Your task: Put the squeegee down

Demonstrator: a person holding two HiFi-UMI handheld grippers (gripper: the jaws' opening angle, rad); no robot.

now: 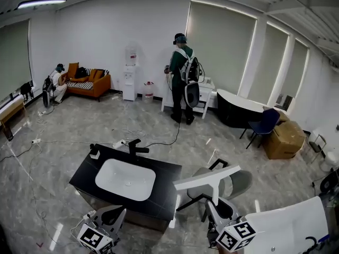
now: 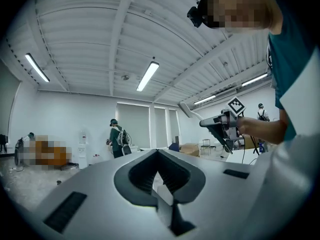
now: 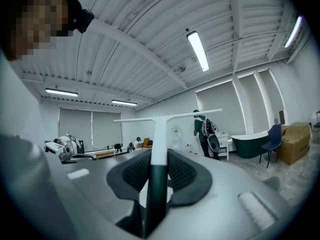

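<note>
The squeegee (image 1: 207,178) has a long white blade on a white neck that turns dark green lower down. My right gripper (image 1: 213,204) is shut on its handle and holds it to the right of the black vanity (image 1: 165,196). In the right gripper view the squeegee (image 3: 159,134) stands upright between the pads (image 3: 186,173), blade across the top. My left gripper (image 1: 113,212) hovers at the vanity's near edge. In the left gripper view its jaws (image 2: 158,155) meet at the tips with nothing between them. The right gripper (image 2: 223,127) and squeegee (image 2: 188,112) show there too.
A white sink (image 1: 125,179) and black faucet (image 1: 135,148) sit in the vanity. A white surface (image 1: 290,228) lies at bottom right. Farther off are a person with a backpack (image 1: 183,78), an orange sofa (image 1: 87,83), a blue chair (image 1: 263,124), a cardboard box (image 1: 284,139) and floor cables (image 1: 32,142).
</note>
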